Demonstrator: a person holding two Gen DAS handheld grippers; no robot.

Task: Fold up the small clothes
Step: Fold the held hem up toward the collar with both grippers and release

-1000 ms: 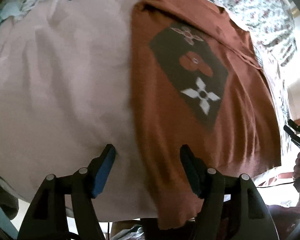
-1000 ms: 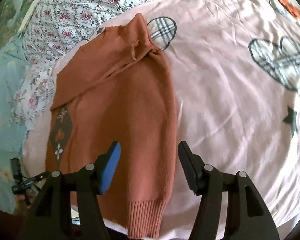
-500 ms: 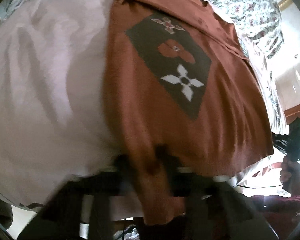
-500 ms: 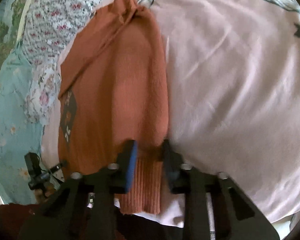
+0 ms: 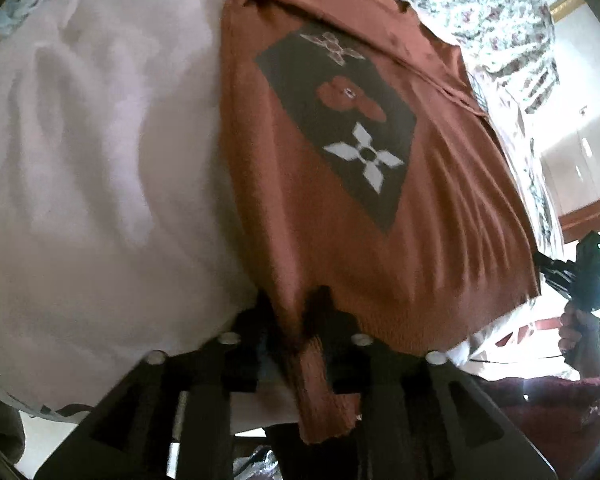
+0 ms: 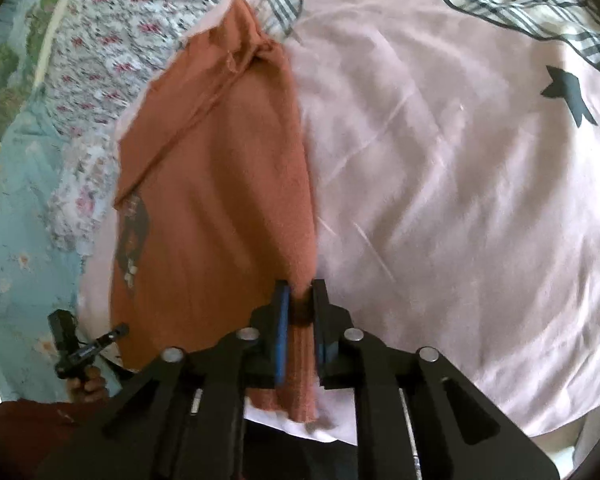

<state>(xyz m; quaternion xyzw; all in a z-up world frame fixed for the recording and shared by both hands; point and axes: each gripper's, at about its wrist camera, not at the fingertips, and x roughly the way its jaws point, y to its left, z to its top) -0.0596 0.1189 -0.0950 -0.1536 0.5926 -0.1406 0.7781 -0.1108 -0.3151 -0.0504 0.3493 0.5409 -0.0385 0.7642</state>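
Observation:
A rust-orange sweater (image 5: pixel 300 216) with a dark diamond patch (image 5: pixel 340 128) lies on a pink bedsheet (image 5: pixel 100 160). My left gripper (image 5: pixel 294 304) is shut on the sweater's near hem corner, ribbed fabric hanging below the jaws. In the right wrist view the same sweater (image 6: pixel 220 184) lies lengthwise, and my right gripper (image 6: pixel 300 300) is shut on its ribbed hem at the other near corner. The other gripper shows at the right edge of the left wrist view (image 5: pixel 580 268) and at the lower left of the right wrist view (image 6: pixel 84 348).
The pink sheet (image 6: pixel 460 200) carries plaid shapes (image 6: pixel 532 4) and a dark star (image 6: pixel 568 92). A floral cloth (image 6: pixel 132 20) lies beyond the sweater, a light blue cloth (image 6: pixel 20 220) beside it. The bed's near edge runs just under both grippers.
Both grippers were open above the hem a second ago. They dropped to the near edge and closed on the sweater's hem corners, which now bunch between the jaws.

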